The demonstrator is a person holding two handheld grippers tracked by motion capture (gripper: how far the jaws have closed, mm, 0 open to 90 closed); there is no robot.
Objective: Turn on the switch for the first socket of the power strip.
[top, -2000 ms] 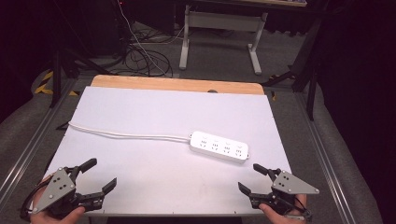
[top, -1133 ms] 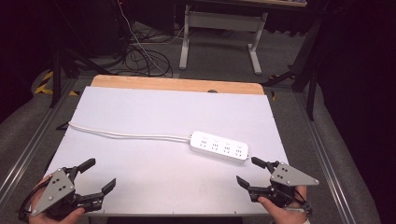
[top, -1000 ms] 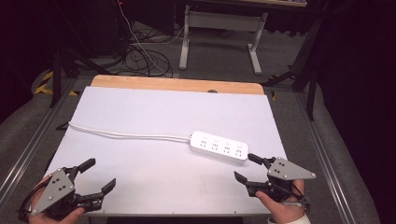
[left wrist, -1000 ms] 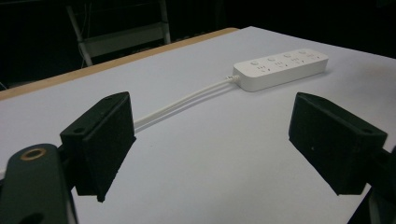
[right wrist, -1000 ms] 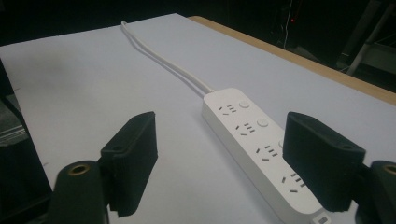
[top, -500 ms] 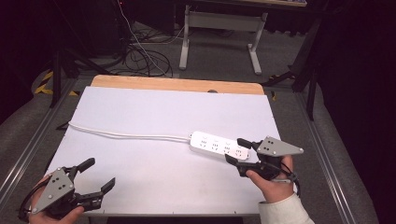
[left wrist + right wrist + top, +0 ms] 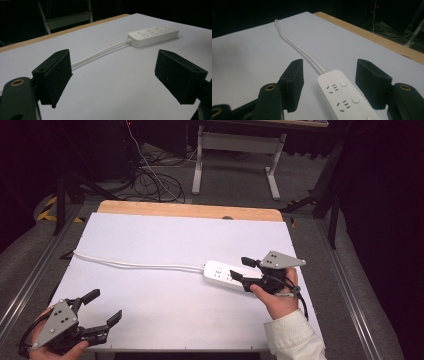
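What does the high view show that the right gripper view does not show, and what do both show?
The high view alone has the person's two hands, the left tongs standing open near the table's front edge, the grey plate on the right tongs, and the floor with a metal stand. The right gripper view alone gives the power strip's sockets and round buttons up close. Both show the white power strip between the right tongs, not yet pressed, its cable, and the white table.
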